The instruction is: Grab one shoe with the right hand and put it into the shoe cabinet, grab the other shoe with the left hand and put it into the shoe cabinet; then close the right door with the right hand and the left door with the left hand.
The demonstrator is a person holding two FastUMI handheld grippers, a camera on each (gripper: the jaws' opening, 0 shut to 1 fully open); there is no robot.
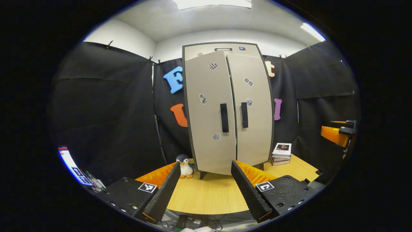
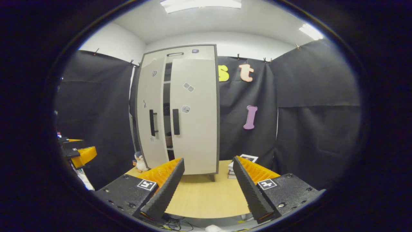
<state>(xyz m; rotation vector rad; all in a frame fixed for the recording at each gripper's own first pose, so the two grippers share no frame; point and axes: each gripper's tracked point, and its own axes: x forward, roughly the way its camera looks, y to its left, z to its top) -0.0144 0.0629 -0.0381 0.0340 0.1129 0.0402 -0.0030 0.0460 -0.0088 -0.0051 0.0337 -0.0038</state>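
Cabinet (image 1: pixel 228 109) nearly shut, both your grippers back off the table (image 1: pixel 209 193).
Left gripper (image 1: pixel 204 190) and right gripper (image 2: pixel 207 188) both have fingers wide, holding nothing. Right door (image 2: pixel 194 116) looks closed, left door (image 2: pixel 149 112) is ajar. Can't see the shoes through the gap.

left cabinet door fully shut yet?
No. In the right gripper view the left door stands ajar, with a dark gap showing shelves between it and the right door of the shoe cabinet.
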